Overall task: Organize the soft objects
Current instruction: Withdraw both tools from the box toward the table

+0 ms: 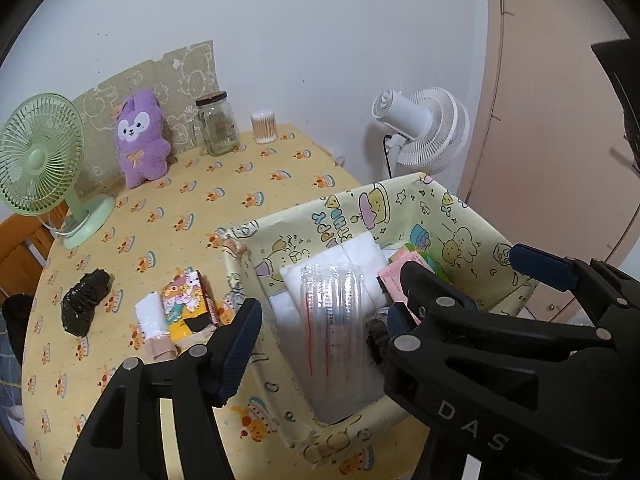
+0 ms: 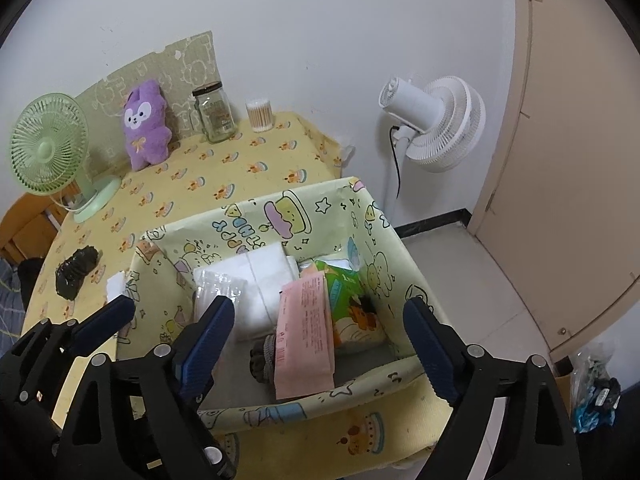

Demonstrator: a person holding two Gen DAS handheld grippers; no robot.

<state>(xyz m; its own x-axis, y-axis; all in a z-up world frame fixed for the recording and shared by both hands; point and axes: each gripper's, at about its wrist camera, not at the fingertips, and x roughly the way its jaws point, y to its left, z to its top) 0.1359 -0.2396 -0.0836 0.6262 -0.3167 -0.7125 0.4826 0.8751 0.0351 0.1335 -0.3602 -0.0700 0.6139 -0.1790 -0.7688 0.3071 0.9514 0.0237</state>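
Observation:
A cartoon-print storage box (image 1: 400, 196) stands at the near right of the table. It holds a white folded pack (image 2: 268, 276), a pink packet (image 2: 304, 332), a green tissue pack (image 2: 352, 304) and a grey knitted item (image 2: 262, 356). A clear plastic pack (image 1: 332, 308) with red lines lies blurred over the white pack. My left gripper (image 1: 320, 332) is open above it, pads apart from it. My right gripper (image 2: 320, 340) hangs open over the pink packet, holding nothing. On the cloth outside lie a cartoon tissue pack (image 1: 188, 304), a white roll (image 1: 152, 316) and a black bundle (image 1: 86, 300). A purple plush (image 1: 140, 136) leans at the back.
A green desk fan (image 1: 40, 160) stands at the table's left edge. A glass jar (image 1: 218, 124) and a cotton-swab tub (image 1: 264, 124) stand by the wall. A white floor fan (image 1: 424, 128) and a door (image 2: 560, 160) are to the right of the table.

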